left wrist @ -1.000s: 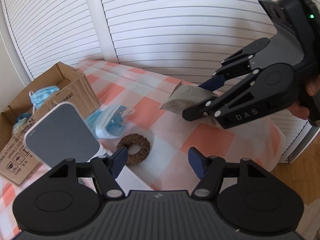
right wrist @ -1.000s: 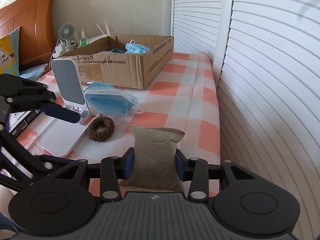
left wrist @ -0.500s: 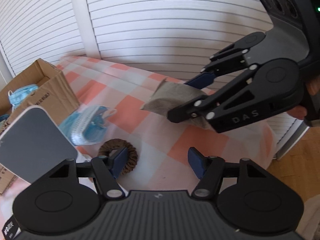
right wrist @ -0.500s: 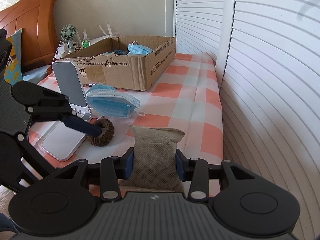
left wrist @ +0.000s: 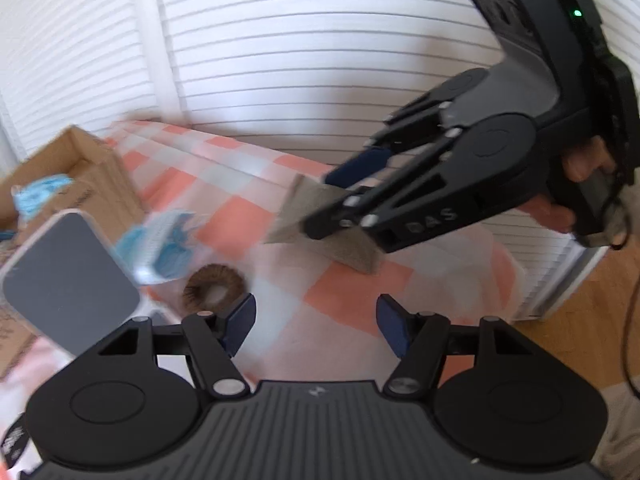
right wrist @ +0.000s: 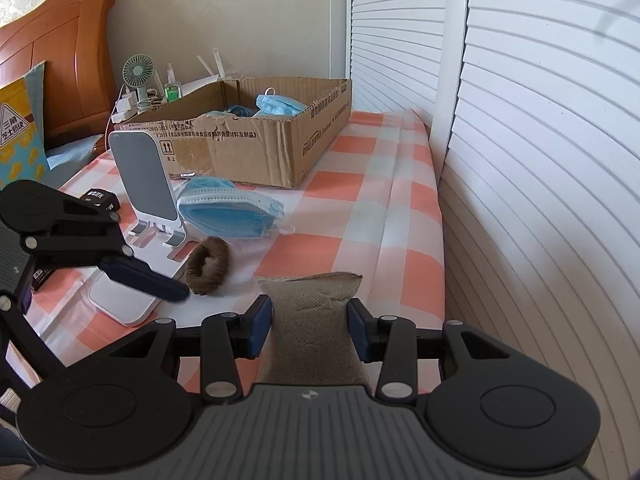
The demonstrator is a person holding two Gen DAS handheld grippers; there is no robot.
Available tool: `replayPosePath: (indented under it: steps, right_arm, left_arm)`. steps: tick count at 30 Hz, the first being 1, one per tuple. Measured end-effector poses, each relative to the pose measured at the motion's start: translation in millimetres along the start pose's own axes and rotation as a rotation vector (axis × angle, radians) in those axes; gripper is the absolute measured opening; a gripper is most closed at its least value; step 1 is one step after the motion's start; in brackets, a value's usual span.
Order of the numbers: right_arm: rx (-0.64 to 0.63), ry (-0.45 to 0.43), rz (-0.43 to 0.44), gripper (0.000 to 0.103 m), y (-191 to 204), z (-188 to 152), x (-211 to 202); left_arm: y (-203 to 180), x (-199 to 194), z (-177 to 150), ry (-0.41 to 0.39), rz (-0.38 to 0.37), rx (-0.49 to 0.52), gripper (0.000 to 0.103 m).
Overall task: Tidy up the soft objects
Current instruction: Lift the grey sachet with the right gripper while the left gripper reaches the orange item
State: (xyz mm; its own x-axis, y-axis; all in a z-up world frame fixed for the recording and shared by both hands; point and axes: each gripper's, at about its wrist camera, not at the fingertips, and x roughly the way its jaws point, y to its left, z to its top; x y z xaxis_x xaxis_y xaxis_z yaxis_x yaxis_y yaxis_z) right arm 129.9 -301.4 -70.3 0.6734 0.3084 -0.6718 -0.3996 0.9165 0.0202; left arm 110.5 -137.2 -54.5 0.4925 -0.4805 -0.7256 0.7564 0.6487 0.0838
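A grey-brown fabric pouch (right wrist: 314, 320) is pinched at its sides by the right gripper (right wrist: 311, 330) and held above the orange-checked tablecloth (right wrist: 352, 216). The left gripper (left wrist: 314, 322) hovers with its jaws spread and nothing between them, near a brown hair scrunchie (right wrist: 208, 260). Beyond it lie stacked blue face masks (right wrist: 230, 210), a phone stand (right wrist: 146, 186) and a cardboard box (right wrist: 260, 148).

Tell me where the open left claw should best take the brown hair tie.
Probably across one side of the ring, from above. The brown hair tie lies flat on the cloth, hole up, with the phone stand close on its left, so the side facing the mask pack looks freer.
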Motion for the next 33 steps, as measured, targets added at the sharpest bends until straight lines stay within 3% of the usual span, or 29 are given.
replayPosePath:
  steps: [6, 10, 14, 24, 33]
  right_arm:
    - [-0.008, 0.010, 0.000, 0.046, 2.0, -1.0, 2.9]
    - [-0.005, 0.011, 0.003, 0.046, 2.3, -1.1, 3.7]
    - [0.002, 0.011, 0.006, 0.046, 0.9, -2.0, 3.6]
    - [0.022, 0.003, 0.017, 0.047, -4.4, -3.9, 5.7]
    - [0.047, 0.007, 0.034, 0.051, -13.2, -6.1, 3.9]
  left_arm:
    - [10.9, 5.4, 1.4, 0.007, 0.088, -0.047, 0.066]
    - [14.4, 16.2, 5.9, 0.019, 0.099, -0.071, 0.067]
    - [16.2, 26.2, 8.8, 0.069, 0.146, -0.127, 0.067]
    - [22.3, 38.0, 15.7, 0.090, 0.138, -0.223, 0.077]
    - [16.3, 43.6, 18.6, 0.070, 0.122, -0.196, 0.080]
